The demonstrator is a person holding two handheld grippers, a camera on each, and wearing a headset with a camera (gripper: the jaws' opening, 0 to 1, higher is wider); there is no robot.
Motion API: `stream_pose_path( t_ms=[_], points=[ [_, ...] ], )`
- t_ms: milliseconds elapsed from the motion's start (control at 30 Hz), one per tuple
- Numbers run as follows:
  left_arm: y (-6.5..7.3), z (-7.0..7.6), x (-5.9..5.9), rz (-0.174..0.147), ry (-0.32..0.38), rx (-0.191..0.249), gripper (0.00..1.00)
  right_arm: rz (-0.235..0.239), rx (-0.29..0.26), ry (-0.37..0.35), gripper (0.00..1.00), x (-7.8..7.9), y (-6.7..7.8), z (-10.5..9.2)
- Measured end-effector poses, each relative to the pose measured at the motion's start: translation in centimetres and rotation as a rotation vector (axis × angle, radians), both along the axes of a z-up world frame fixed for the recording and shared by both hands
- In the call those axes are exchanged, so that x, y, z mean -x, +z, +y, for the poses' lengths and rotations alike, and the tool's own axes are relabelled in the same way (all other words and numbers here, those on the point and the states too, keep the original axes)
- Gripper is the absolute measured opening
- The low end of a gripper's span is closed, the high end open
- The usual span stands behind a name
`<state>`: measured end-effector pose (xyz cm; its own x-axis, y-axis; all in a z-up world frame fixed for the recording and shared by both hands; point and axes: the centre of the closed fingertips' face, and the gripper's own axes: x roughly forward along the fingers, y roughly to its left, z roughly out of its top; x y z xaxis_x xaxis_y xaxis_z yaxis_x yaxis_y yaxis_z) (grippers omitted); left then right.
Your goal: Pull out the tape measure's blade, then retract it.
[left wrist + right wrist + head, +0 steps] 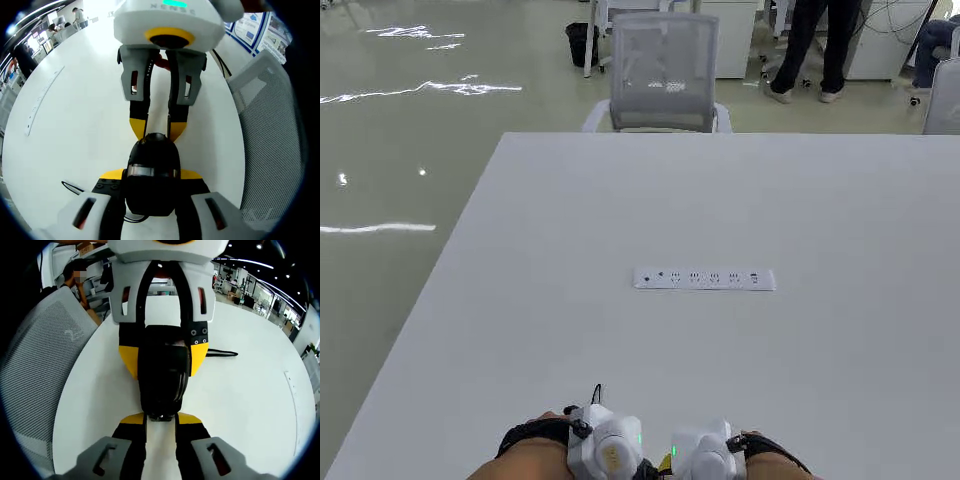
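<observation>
Left gripper view has the left gripper's [152, 174] jaws closed on the black case of the tape measure [152, 192], clamped across its sides over the white tabletop [75, 130]. Facing it nose to nose, the right gripper [157, 129] has its yellow-tipped jaws drawn nearly together right at the front end of the case, where the blade comes out. They probably pinch the blade's end hook, though the hook is too small to make out. No length of blade shows between the two, so the pull looks not yet begun. The case's long axis lies along the line joining the grippers, so the draw should run straight back along that line, away from the left gripper. Head view places both grippers at the near edge, well short of the power strip [705, 279], with a mesh chair [663, 70] beyond the far edge.
</observation>
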<state>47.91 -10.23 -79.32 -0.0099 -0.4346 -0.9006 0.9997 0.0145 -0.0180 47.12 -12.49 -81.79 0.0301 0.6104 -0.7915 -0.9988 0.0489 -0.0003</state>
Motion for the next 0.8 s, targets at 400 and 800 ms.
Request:
stream_pose_path(
  t_ms=[400,800],
  points=[
    [-0.09,0.05,0.08,-0.002,-0.014,-0.012,0.34,0.008,0.032,0.007,0.16,-0.05,0.44,-0.19],
    [-0.14,0.11,0.15,-0.016,-0.008,-0.028,0.34,-0.009,0.056,0.020,0.13,0.06,0.20,-0.64]
  ],
)
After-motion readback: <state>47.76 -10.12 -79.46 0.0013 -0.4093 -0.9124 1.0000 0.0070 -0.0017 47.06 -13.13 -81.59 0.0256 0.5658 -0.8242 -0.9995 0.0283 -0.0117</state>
